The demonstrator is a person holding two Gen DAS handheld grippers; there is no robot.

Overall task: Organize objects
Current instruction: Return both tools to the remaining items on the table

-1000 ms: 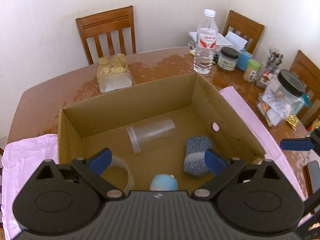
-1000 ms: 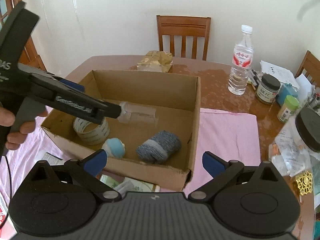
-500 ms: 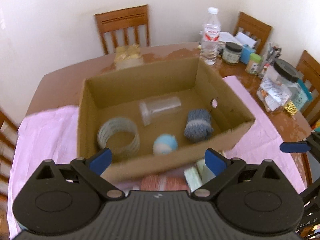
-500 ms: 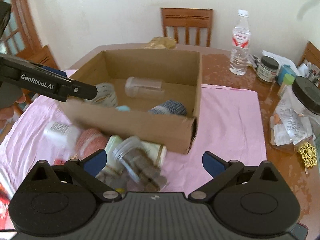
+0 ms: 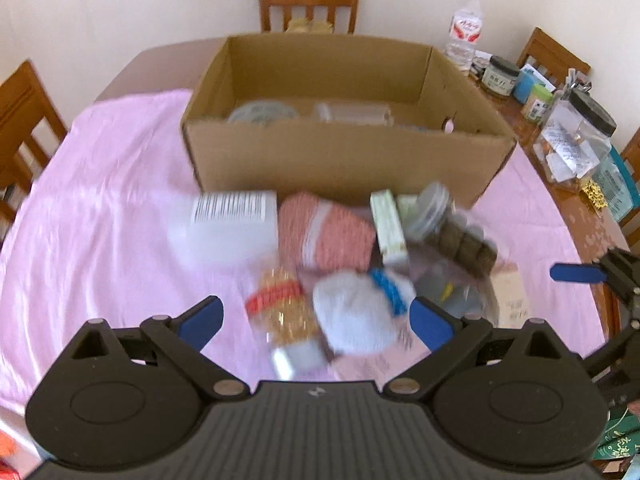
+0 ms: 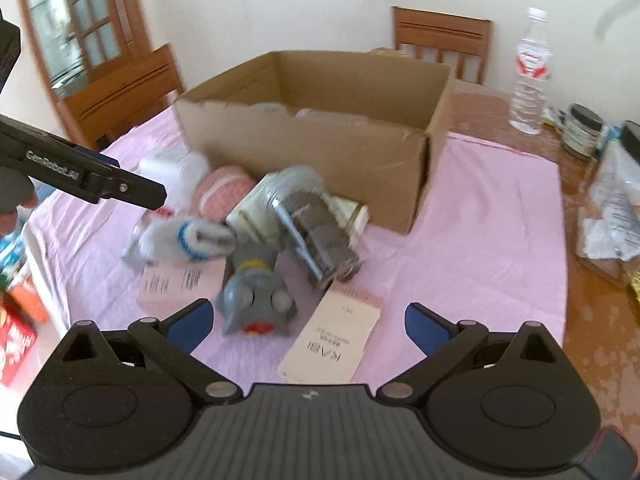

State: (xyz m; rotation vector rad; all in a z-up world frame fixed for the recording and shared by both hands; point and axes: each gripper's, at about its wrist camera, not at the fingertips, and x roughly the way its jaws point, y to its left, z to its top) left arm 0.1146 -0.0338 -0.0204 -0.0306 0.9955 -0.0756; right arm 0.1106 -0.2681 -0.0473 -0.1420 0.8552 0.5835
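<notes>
**Loose pile before carton, both grippers empty**

Both cameras are now sitting farther back than a second ago: the pile in front of the cardboard box (image 5: 340, 156), then out of sight, is filling my view. I am holding the left gripper (image 5: 316, 318) with jaws spread, nothing between them, above the pile. The right gripper (image 6: 306, 322) is likewise gaping and empty.

Items lying on the pink cloth (image 5: 100, 200), just before the box's near wall:
- red-and-white knit roll (image 5: 332, 232)
- white sock with blue band (image 5: 360, 312)
- clear jar of dark discs (image 6: 316, 236), lying on its side
- grey toy figure (image 6: 256, 300)
- barcoded white container (image 5: 232, 224), blurred
- paper card (image 6: 332, 340)

Inside the box, blurred items are showing: a tape roll (image 5: 262, 112) and a clear cup (image 5: 352, 114).
</notes>
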